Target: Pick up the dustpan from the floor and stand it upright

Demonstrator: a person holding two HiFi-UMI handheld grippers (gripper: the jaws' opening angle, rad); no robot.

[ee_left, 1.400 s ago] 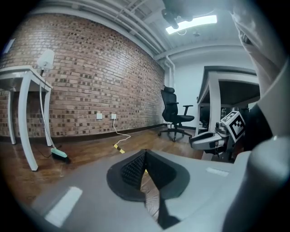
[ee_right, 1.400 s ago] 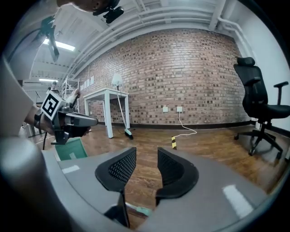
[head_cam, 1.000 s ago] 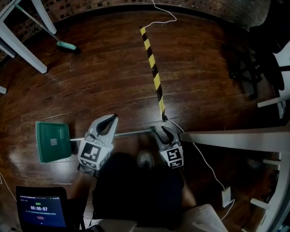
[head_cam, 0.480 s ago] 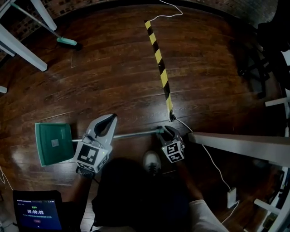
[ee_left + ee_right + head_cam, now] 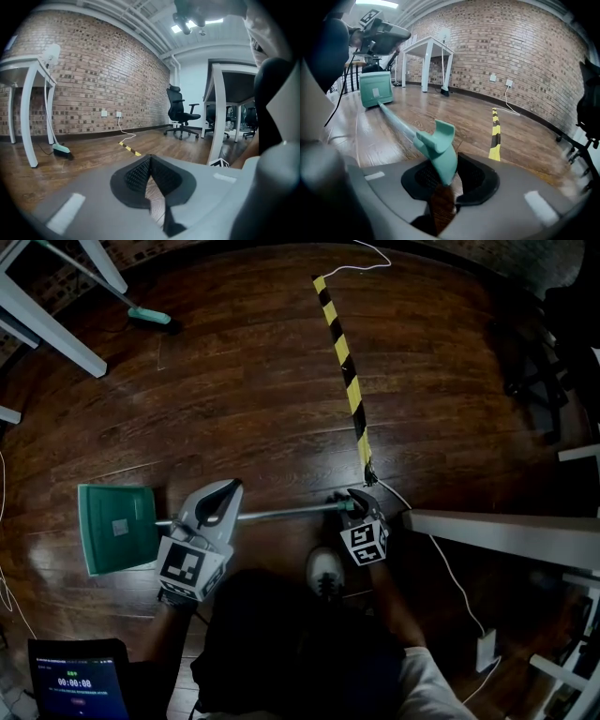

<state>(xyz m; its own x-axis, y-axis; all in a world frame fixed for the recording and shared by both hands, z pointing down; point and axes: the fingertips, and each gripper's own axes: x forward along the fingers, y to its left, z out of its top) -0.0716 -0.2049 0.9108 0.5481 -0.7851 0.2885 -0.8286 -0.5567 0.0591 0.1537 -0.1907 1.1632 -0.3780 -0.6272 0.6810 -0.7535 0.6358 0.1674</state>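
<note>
Two grippers in play. Right gripper point(image 5: 445, 180) — jaws have just been closing, now narrow and pinched on the teal grip end of the dustpan point(image 5: 117, 529) handle point(image 5: 281, 513). The grip's flared tip sticks up past the pads. Left gripper point(image 5: 223, 495) has its tips together with nothing between them, only floor visible through the gap. In the head view it sits over the shaft nearer the pan end; contact can't be judged.

Dustpan is down on the dark wood floor point(image 5: 253, 409) at the person's feet. Its long axis runs roughly left-right in the head view: pan at the left, handle end at the right near a shoe point(image 5: 325, 570). Pan is a green tray with a raised rim and a small pale square label in the middle. Shaft is thin and grey, grip is teal.

Farther out — a yellow-black tape strip point(image 5: 345, 376) on the floor runs away from the right gripper. Beyond are white table legs point(image 5: 54, 332) with a teal-headed broom point(image 5: 150, 317) beside them and a brick wall point(image 5: 93, 84) behind.
</note>
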